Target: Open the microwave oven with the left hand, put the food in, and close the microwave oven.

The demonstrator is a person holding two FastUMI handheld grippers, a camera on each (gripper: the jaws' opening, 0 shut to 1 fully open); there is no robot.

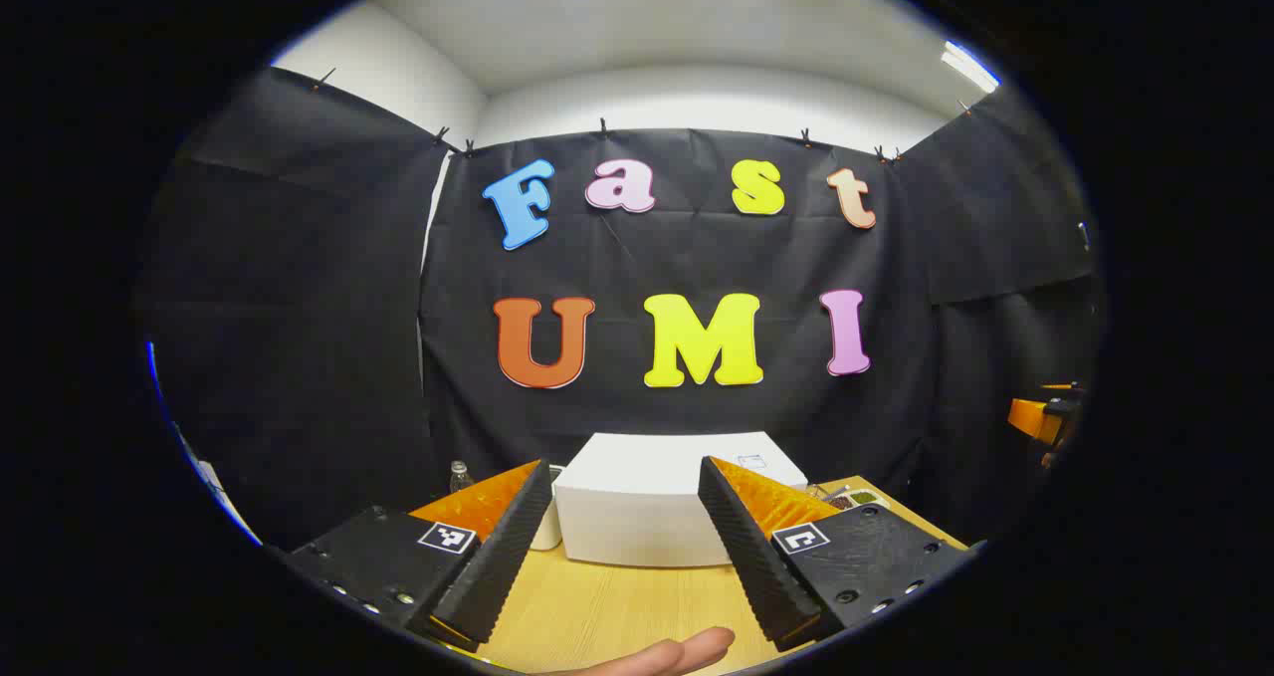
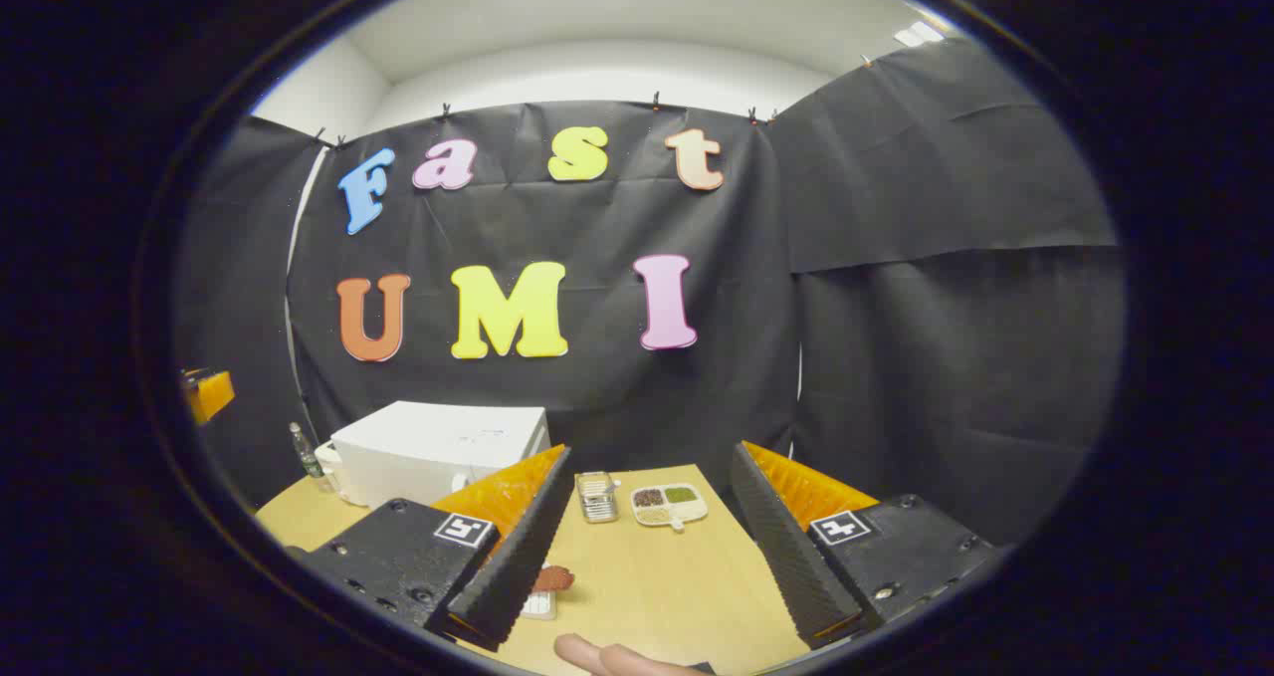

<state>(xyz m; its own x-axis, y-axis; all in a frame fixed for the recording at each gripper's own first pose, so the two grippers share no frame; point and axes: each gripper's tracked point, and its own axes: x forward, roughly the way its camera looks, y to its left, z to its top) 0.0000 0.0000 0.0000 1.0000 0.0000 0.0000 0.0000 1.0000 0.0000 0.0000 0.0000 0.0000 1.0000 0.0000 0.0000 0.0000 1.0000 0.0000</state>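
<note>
the left gripper hung above the wooden table with its fingers spread wide and nothing between them, pointed straight at the white microwave oven, which sat closed at the back of the table against the black cloth wall. the right gripper was likewise spread and empty, held off to the side; in its view the microwave stood to the left, a divided dish of food lay on the table ahead, and a small metal container sat just beside the dish. a fingertip showed at the bottom edge of the left gripper view.

the step in hand looked like the reach for the door. it would go best if the left gripper came in low and square to the door's opening edge and hooked or pinched it before pulling along the door's arc.

the handle and hinge side could not be made out. a small item by the right gripper's left finger was partly covered.
</note>
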